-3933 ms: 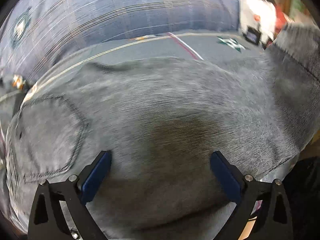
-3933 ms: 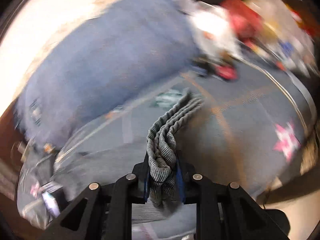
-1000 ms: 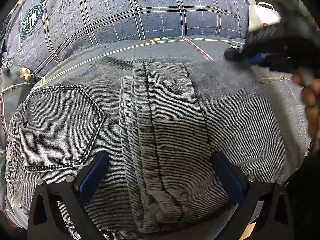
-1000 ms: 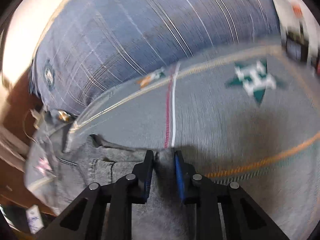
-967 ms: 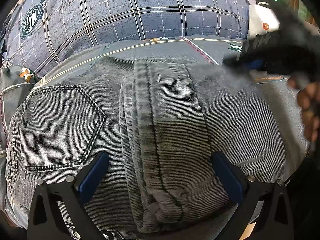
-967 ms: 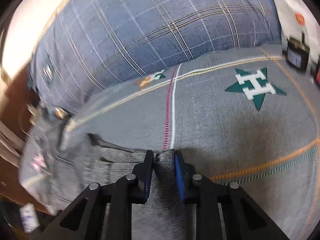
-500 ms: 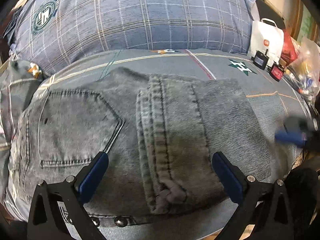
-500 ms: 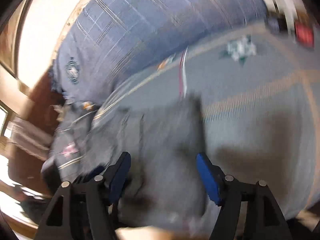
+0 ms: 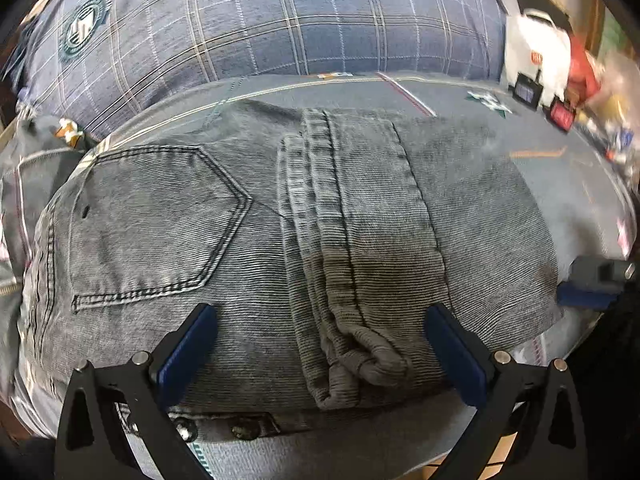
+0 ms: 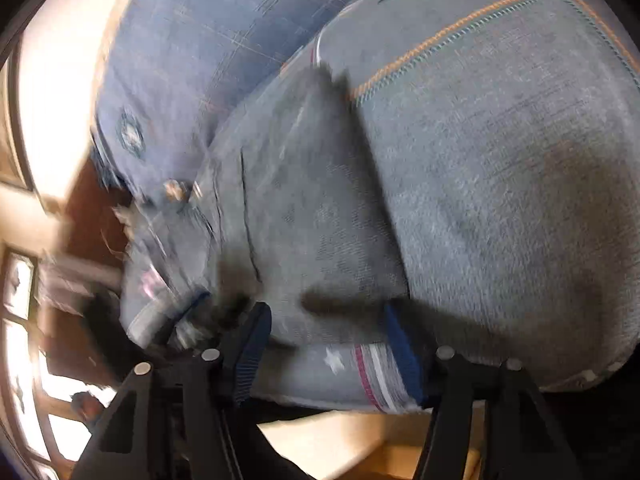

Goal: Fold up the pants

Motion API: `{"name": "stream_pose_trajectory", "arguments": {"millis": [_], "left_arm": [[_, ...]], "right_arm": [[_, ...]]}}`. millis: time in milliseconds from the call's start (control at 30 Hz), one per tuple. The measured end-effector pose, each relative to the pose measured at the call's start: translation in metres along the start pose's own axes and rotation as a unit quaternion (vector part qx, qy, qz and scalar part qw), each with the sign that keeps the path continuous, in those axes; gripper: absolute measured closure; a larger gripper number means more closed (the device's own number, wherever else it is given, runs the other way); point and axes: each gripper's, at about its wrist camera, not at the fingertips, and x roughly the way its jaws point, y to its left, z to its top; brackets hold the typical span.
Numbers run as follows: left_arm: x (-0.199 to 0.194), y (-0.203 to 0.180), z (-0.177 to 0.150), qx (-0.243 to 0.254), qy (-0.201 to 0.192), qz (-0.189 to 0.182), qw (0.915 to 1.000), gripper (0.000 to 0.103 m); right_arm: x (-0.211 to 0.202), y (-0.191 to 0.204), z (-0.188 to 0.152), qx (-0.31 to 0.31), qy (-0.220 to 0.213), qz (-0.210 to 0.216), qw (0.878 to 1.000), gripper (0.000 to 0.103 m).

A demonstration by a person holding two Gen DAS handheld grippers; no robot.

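The grey jeans (image 9: pixel 360 208) lie folded on the sofa seat, the leg hems laid over the seat of the pants beside the back pocket (image 9: pixel 152 220). My left gripper (image 9: pixel 320 352) is open and empty just above the near edge of the jeans. My right gripper (image 10: pixel 328 344) is open and empty at the right end of the folded jeans (image 10: pixel 312 200), near the seat's front edge; its blue pad also shows in the left wrist view (image 9: pixel 588 294). The right wrist view is blurred.
A blue plaid back cushion (image 9: pixel 280 20) stands behind the jeans. A grey seat cushion (image 10: pixel 500 160) with orange stitching stretches to the right. A white bag (image 9: pixel 536 56) and small items (image 9: pixel 564 114) lie at the far right of the sofa.
My right gripper let go of the leg hems, opened and drew back to the right end of the jeans. My left gripper pulled back a little and stayed open.
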Motion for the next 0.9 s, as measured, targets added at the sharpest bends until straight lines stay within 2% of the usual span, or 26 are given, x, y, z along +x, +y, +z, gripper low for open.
{"name": "stream_pose_trajectory", "arguments": {"millis": [67, 167, 267, 367, 433, 500, 533, 633, 767, 833, 900], "left_arm": [[0.003, -0.001, 0.002, 0.005, 0.002, 0.002, 1.0, 0.0], [0.006, -0.002, 0.002, 0.001, -0.005, 0.001, 1.0, 0.0], [0.007, 0.001, 0.002, 0.004, -0.008, -0.004, 1.0, 0.0], [0.005, 0.001, -0.002, 0.004, -0.013, -0.005, 0.9999, 0.0], [0.004, -0.001, -0.002, 0.003, -0.014, -0.004, 0.9999, 0.0], [0.004, 0.001, -0.003, 0.004, -0.014, -0.009, 0.9999, 0.0], [0.004, 0.002, -0.003, 0.003, -0.015, -0.011, 0.9998, 0.0], [0.003, 0.003, -0.003, 0.004, -0.02, -0.015, 0.9997, 0.0], [0.003, 0.002, -0.003, 0.002, -0.022, -0.017, 0.9996, 0.0], [0.003, 0.002, -0.003, 0.002, -0.022, -0.016, 0.9996, 0.0], [0.002, 0.001, -0.003, 0.001, -0.024, -0.016, 0.9996, 0.0]], "right_arm": [[-0.014, 0.017, 0.008, -0.025, -0.013, -0.004, 1.0, 0.041], [-0.023, 0.046, 0.031, -0.062, -0.032, 0.022, 0.997, 0.041], [-0.002, 0.063, 0.063, -0.071, -0.03, 0.017, 0.997, 0.041], [0.035, 0.064, 0.096, -0.067, -0.006, 0.003, 0.998, 0.04], [0.058, 0.048, 0.113, -0.055, 0.023, -0.012, 0.998, 0.039], [0.054, 0.041, 0.117, -0.024, 0.005, 0.015, 1.0, 0.04], [0.046, 0.044, 0.114, -0.021, 0.004, 0.006, 1.0, 0.04], [0.022, 0.063, 0.089, -0.067, -0.019, -0.017, 0.997, 0.04], [0.002, 0.053, 0.046, -0.051, -0.019, 0.001, 0.998, 0.039], [0.009, 0.042, 0.025, -0.046, 0.0, -0.001, 0.999, 0.036], [0.024, 0.025, 0.012, -0.058, 0.028, -0.025, 0.998, 0.036]]}}
